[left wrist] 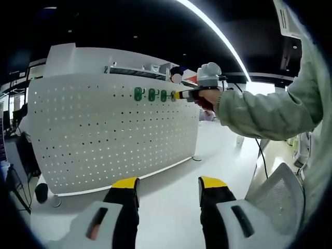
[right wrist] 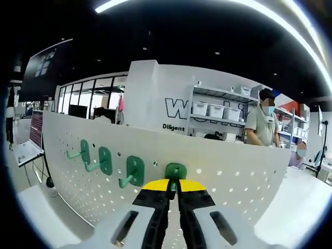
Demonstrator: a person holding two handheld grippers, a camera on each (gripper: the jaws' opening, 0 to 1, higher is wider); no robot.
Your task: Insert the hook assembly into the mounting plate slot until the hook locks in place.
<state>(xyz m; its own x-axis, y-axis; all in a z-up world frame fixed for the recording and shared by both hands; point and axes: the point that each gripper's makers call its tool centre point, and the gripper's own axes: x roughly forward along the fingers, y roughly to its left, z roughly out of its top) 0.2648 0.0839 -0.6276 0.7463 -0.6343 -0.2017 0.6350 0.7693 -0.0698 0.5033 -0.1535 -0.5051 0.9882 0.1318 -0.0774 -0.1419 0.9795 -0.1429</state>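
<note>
A white pegboard mounting plate [left wrist: 114,129] stands upright on a white table [left wrist: 171,202]. Three green hooks [left wrist: 150,95] hang in a row near its top edge. A fourth green hook [left wrist: 173,95] sits at the right end of that row, against the board, with my right gripper [left wrist: 180,95] shut on it. In the right gripper view the yellow-tipped jaws [right wrist: 174,185] are closed on this hook [right wrist: 176,170], whose plate lies against the pegboard [right wrist: 233,192]; the other hooks [right wrist: 104,160] line up to its left. My left gripper [left wrist: 169,184] hangs open over the table, well short of the board.
A person's pale green sleeve [left wrist: 259,111] reaches in from the right. A grey mesh chair back [left wrist: 280,192] stands at the lower right. Behind the board are shelves with white bins [right wrist: 215,110] and a standing person [right wrist: 262,127].
</note>
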